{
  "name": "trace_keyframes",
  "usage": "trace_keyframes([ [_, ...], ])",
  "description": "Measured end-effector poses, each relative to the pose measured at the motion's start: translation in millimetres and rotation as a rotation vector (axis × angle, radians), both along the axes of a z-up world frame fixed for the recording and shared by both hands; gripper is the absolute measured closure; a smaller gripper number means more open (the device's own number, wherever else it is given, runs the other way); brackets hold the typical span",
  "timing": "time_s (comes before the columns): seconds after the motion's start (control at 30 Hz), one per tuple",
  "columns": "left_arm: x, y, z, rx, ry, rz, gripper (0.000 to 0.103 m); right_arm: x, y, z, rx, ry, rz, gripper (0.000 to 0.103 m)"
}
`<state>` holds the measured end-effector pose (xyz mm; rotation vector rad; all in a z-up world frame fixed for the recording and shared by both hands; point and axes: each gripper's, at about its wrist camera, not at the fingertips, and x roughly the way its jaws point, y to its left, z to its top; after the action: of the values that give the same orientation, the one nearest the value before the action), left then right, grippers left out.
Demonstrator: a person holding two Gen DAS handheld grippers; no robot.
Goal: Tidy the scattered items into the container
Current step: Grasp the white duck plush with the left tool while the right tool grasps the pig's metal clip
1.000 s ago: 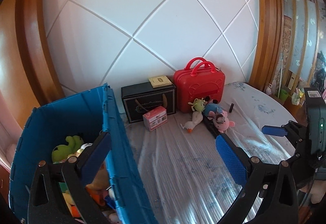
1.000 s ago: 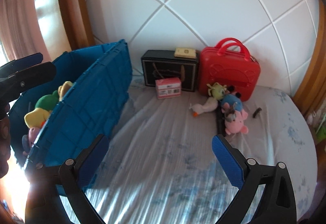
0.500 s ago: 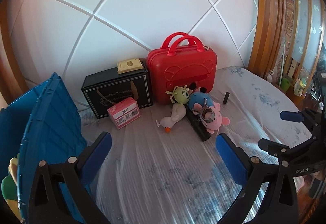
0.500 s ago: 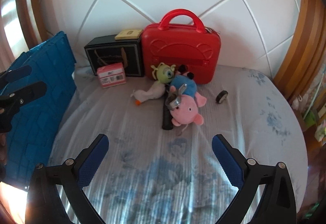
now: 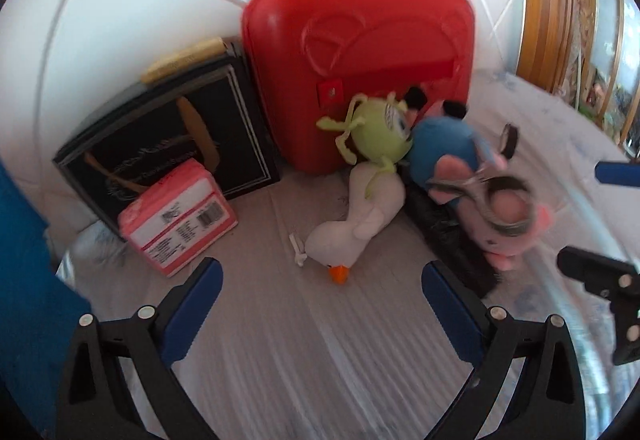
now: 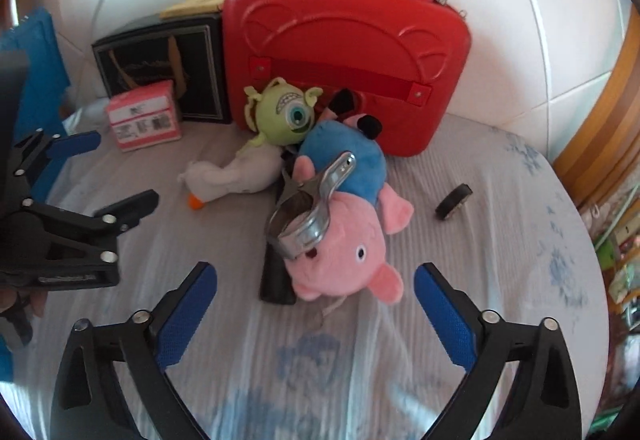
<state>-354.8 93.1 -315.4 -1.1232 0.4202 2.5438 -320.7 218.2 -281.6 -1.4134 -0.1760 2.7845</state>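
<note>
Approach step. Left gripper and right gripper: fingers spread wide, empty. White duck plush just beyond left; pink pig plush before right. Blue crate far left. Next: close in, pinch.

No text can be read for certain. Pink box, lower left of the left wrist view: white label with barcode and small print, too blurred to read. Black box, upper left of the right wrist view: gold script lettering, illegible. Red case, centre: embossed shapes only, no lettering.
</note>
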Motion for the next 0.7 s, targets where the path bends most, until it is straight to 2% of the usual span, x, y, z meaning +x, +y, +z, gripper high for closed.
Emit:
trace_keyframes([
  [0.13, -35.5, 7.7, -39.8, -0.051, -0.023, -0.015, 0.004, -32.2, -3.6, -25.7, 0.051, -0.008, 0.001, 0.019],
  [0.2, -48.2, 10.7, -53.7, -0.056, -0.027, -0.021, 0.004, -44.1, -3.0, -37.0, 0.076, -0.021, -0.010, 0.031],
  [0.27, -57.0, 15.2, -64.8, -0.046, -0.041, -0.034, 0.004, -50.6, -3.1, -46.1, 0.093, -0.035, -0.013, 0.039],
  [0.33, -60.9, 21.9, -73.3, -0.034, -0.053, -0.055, 0.005, -52.4, -4.7, -51.2, 0.125, -0.029, -0.012, 0.041],
  [0.43, -62.1, 31.1, -78.6, -0.019, -0.063, -0.082, 0.018, -52.5, -2.9, -50.6, 0.122, -0.014, -0.014, 0.046],
  [0.47, -61.8, 33.2, -77.6, -0.007, -0.067, -0.090, 0.036, -51.8, -1.0, -48.9, 0.114, -0.007, -0.015, 0.049],
  [0.57, -58.5, 32.3, -74.1, 0.052, -0.105, -0.089, 0.046, -47.0, 9.9, -41.0, 0.074, 0.018, -0.033, 0.059],
  [0.63, -51.8, 30.1, -73.5, 0.077, -0.116, -0.086, 0.051, -42.0, 22.8, -36.0, 0.020, 0.021, -0.067, 0.060],
  [0.7, -42.7, 25.9, -71.4, 0.105, -0.119, -0.074, 0.051, -34.6, 32.6, -31.3, -0.023, 0.025, -0.091, 0.060],
])
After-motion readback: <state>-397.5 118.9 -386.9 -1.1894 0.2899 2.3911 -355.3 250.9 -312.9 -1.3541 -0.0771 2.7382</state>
